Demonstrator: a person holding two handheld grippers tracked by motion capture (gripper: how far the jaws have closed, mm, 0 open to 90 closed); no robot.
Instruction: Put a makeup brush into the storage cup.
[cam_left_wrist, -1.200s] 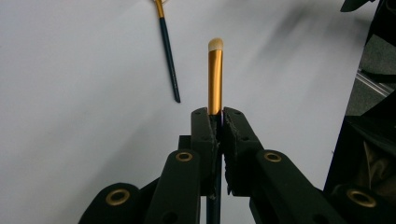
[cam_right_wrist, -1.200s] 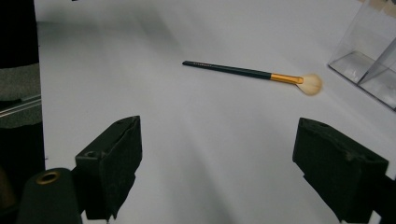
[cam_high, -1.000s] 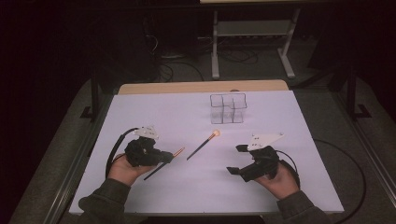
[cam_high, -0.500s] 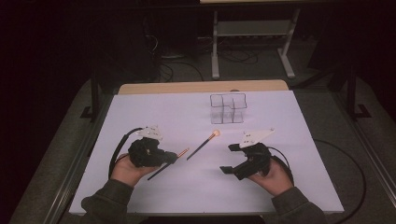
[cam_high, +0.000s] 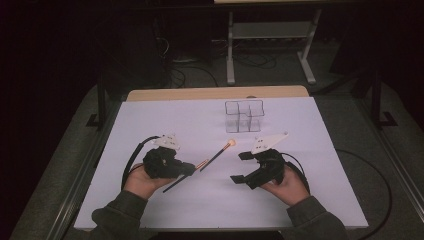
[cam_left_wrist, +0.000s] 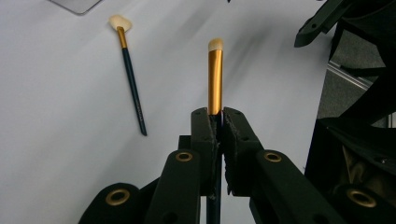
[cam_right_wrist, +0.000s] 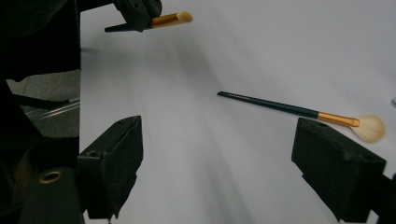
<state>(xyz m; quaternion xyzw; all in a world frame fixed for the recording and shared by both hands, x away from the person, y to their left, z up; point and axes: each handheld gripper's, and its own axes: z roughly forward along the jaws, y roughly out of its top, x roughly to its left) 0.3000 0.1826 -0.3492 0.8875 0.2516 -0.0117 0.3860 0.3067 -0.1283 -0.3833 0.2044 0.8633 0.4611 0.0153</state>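
Lower left of the high view, my left gripper clamps the gold-ferruled brush by its handle. At center the fan brush lies flat. Lower right, my right gripper gapes wide, empty; approaching too steeply, I judge, could skid that thin handle away.
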